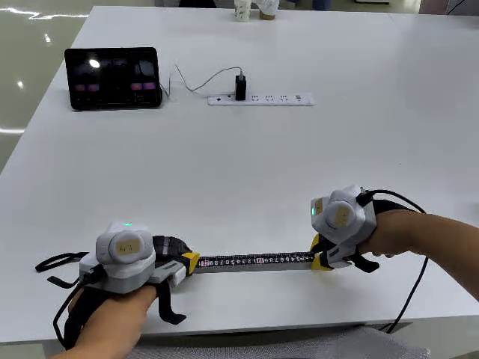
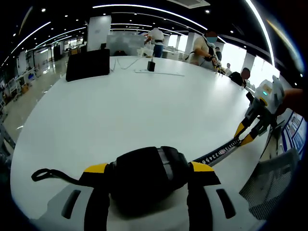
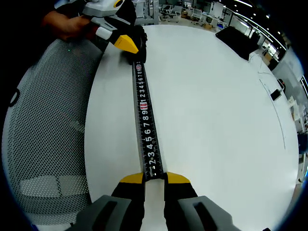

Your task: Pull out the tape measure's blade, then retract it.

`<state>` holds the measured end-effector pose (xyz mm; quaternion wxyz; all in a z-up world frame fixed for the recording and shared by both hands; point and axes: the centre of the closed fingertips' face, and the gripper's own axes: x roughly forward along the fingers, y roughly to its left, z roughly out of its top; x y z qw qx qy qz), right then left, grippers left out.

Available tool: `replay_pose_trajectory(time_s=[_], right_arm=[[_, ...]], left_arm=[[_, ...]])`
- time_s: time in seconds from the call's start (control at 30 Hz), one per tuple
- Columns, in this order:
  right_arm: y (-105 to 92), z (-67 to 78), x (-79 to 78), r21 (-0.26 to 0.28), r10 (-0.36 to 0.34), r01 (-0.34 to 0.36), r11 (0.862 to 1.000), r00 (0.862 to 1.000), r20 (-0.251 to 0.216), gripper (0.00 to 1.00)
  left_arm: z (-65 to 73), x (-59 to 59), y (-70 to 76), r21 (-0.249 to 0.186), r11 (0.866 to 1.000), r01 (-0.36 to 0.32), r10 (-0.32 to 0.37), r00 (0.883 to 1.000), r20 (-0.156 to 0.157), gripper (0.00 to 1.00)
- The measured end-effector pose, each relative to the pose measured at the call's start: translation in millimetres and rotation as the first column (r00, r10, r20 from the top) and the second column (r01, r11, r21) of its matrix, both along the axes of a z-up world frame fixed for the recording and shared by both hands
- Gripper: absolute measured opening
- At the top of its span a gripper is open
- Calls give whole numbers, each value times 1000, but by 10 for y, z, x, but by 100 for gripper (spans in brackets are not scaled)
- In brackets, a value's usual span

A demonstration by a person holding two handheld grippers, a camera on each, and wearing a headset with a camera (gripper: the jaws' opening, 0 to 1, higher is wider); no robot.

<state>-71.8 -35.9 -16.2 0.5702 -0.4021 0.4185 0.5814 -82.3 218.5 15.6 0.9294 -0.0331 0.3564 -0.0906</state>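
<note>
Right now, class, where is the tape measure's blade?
In the head view the blade stretches along the table's near edge, from the case in the left gripper to the right gripper, which pinches its tip.

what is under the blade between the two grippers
Bare white table lies under the blade. Its tip is covered by the right gripper, shut on it; the table beneath the case is hidden by the case and the left gripper clamping it.
</note>
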Motion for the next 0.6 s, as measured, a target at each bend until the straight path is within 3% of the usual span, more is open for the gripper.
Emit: replay_pose_trajectory(time_s=[0.17, 0.43, 0.6], right_arm=[[5, -6, -7, 1, 39, -39, 999, 999, 5, 11], [28, -6, -3, 40, 16, -16, 999, 1000, 4, 11], [52, -8, -7, 31, 21, -21, 999, 1000, 6, 11]], left_arm=[[-1, -2, 0, 2, 1000, 2, -2, 1000, 0, 60], [-5, 1, -1, 12, 1000, 6, -6, 1000, -3, 60], [-6, 2, -1, 15, 1000, 9, -9, 1000, -2, 60]])
